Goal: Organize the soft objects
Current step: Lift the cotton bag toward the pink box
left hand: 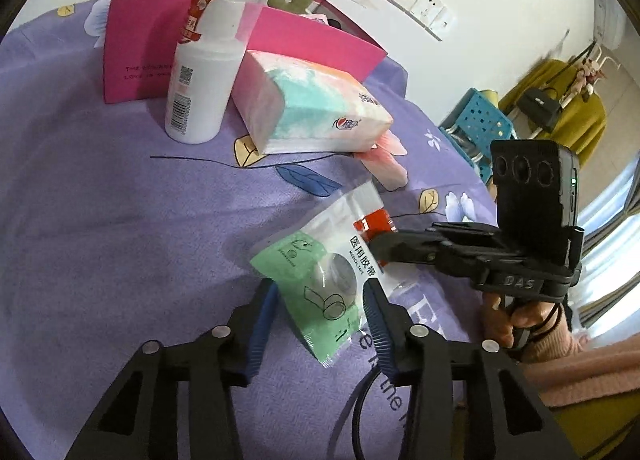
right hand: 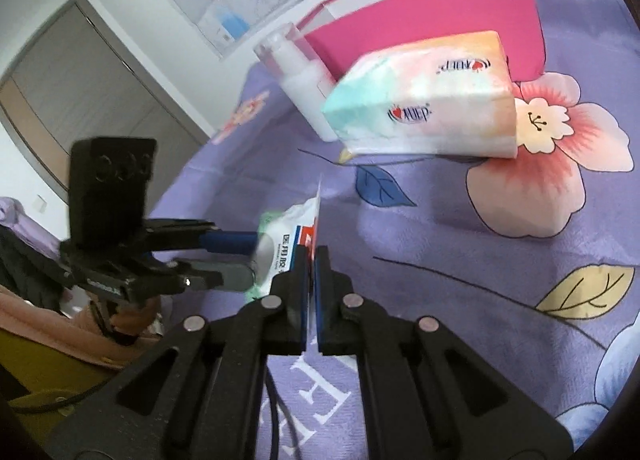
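**Operator:** What is the present hold on the medical tape packet [left hand: 320, 280]?

**Technician:** The packet is held clear of the purple bedsheet [left hand: 120, 220], near the tissue pack [left hand: 316, 108] and the pink box [left hand: 132, 56]. Its red-marked edge is pinched flat between the pressed-together jaws of the right gripper [right hand: 312, 260]. The jaws of the left gripper [left hand: 320, 300] are set partly apart around the green end; whether the pads actually press on it cannot be told.

**Operator:** Which faults are to be expected?

**Technician:** The slick film may be pulled out of the thin edge pinch if the two grippers are moved apart unevenly, and the packet would be dropped onto the bed. If the packet is swung toward the box, the upright pump bottle [left hand: 200, 72] could be knocked over.
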`<state>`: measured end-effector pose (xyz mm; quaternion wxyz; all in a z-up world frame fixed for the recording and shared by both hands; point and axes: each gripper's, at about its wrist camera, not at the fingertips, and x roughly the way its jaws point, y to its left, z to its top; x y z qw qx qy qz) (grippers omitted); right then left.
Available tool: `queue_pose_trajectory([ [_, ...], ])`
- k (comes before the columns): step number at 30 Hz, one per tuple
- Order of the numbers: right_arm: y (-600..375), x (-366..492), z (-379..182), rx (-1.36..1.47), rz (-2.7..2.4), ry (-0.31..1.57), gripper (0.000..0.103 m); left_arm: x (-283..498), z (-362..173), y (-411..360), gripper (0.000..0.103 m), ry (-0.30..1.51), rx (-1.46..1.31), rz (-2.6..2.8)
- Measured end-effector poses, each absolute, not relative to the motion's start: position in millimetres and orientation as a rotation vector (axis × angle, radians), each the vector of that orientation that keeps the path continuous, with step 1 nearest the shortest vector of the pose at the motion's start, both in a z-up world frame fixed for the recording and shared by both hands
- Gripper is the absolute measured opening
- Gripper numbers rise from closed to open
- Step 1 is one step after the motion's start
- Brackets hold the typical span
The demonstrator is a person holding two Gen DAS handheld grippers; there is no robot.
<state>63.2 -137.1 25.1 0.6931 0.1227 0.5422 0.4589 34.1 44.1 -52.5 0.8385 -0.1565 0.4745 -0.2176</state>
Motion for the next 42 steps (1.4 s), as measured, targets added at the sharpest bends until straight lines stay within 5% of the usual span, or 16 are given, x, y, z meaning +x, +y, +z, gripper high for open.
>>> queue_pose_trajectory([
  [12, -138.3, 64.1, 22.8, 0.280, 0.989, 1.229, 0.004, 40.2, -54.2, 40.8, 0.043, 0.999, -0.345, -0.465],
  [16, -136.0, 64.7, 22.9, 0.279, 0.978, 1.229, 0.005, 43.7, -54.4, 37.8, 0.030, 1.005, -0.321, -0.427],
  [42, -145.1, 78.8, 61.9, 0.302, 0.985, 1.110, 0.006, 50.2, -6.9, 28.6, 0.030, 0.920, -0.202, -0.381],
])
